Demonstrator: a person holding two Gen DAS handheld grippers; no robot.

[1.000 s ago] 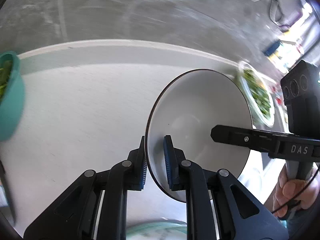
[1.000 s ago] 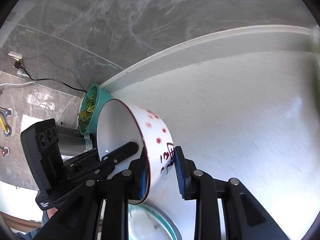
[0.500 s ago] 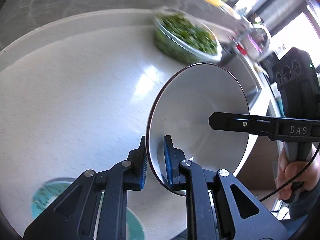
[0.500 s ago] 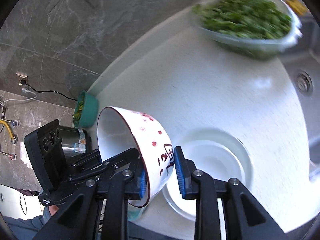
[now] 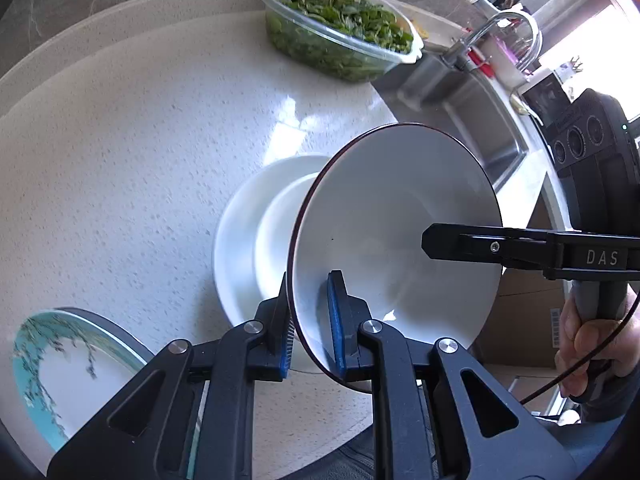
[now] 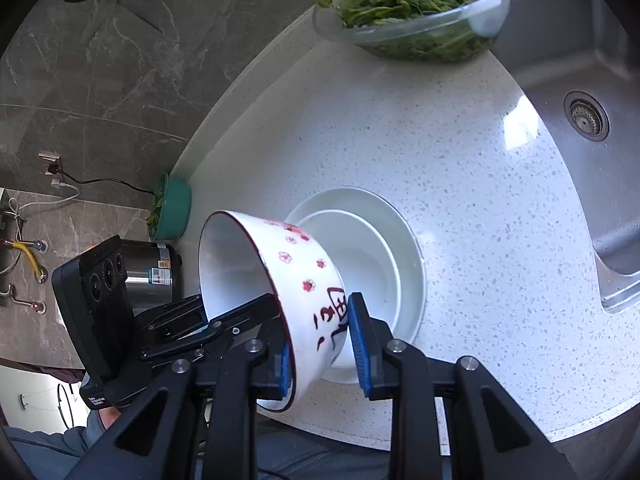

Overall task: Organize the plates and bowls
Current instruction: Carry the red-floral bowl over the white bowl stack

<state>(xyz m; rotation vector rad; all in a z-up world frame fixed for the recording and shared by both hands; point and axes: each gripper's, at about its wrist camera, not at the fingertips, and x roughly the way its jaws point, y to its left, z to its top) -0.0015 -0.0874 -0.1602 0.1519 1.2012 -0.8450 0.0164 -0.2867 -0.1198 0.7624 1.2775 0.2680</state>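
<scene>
A white bowl with red flowers and red writing (image 6: pixel 296 280) is held in the air, tipped on its side, by both grippers. My left gripper (image 5: pixel 310 320) is shut on its rim; the bowl's white inside (image 5: pixel 392 240) fills that view. My right gripper (image 6: pixel 320 340) is shut on the opposite wall, one finger inside and one outside. Just beyond the bowl, a stack of white dishes (image 6: pixel 384 264) sits on the speckled counter; it also shows in the left wrist view (image 5: pixel 248 240). A teal-rimmed plate with a branch pattern (image 5: pixel 64 368) lies at lower left.
A clear bowl of green leaves (image 5: pixel 340 36) (image 6: pixel 416 8) stands at the back by the steel sink (image 6: pixel 580 112) and tap (image 5: pixel 496 36). A teal bowl of greens (image 6: pixel 170 212) and a steel cooker (image 6: pixel 148 280) stand at the left. The counter's front edge (image 6: pixel 500 432) is close.
Both grippers have carried the bowl rightward along the counter. The white dish stack, leaf bowl and sink have come into view, and the bowl now hangs beside the stack.
</scene>
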